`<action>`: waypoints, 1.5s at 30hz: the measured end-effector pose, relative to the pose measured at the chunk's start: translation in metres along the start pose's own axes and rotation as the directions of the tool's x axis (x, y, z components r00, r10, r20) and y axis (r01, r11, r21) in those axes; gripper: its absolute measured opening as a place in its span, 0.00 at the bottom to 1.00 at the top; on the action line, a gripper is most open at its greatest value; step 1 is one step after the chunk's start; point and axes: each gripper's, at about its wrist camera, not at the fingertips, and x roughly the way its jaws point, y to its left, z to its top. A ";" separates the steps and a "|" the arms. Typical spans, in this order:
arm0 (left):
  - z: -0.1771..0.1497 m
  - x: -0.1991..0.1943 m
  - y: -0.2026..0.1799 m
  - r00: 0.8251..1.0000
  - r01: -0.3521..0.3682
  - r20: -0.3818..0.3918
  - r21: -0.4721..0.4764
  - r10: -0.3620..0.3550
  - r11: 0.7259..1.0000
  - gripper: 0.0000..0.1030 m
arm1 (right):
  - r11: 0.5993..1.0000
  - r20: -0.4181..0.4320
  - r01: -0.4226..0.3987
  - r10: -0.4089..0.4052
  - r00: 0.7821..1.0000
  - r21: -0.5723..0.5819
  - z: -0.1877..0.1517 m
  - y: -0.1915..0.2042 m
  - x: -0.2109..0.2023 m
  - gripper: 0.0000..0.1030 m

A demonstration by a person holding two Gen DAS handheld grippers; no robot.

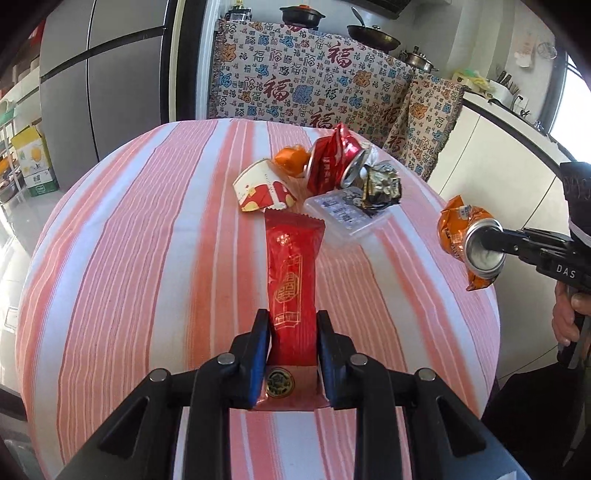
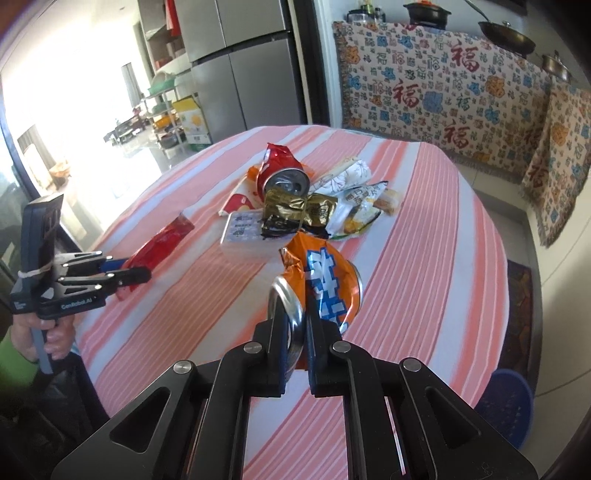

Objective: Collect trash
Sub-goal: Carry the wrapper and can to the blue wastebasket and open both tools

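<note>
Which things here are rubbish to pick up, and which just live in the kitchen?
Rubbish: red wrapper in the left gripper; orange can in the right gripper; red can, paper cup, gold wrapper, plastic box.

Just there: fridge, pans, patterned blanket, blue bucket.

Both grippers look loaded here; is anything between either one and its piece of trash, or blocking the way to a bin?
Nothing stands between them: the left gripper is shut on the red wrapper, the right gripper on the crushed orange can. A blue bin sits on the floor past the table edge, with nothing visible in the way.
</note>
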 end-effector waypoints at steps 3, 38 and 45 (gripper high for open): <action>0.004 -0.003 -0.020 1.000 0.022 0.006 0.033 -0.022 0.999 0.24 | 1.000 0.010 0.003 -0.003 1.000 0.030 -0.002 -0.004 -0.003 0.07; 0.047 0.161 -0.376 0.908 0.412 -0.241 0.362 -0.343 0.836 0.24 | 0.779 -0.083 0.425 -0.439 0.895 0.462 -0.109 -0.274 -0.115 0.07; 0.043 0.211 -0.404 0.893 0.427 -0.308 0.356 -0.327 0.831 0.24 | 0.730 -0.143 0.437 -0.431 0.891 0.525 -0.141 -0.307 -0.113 0.07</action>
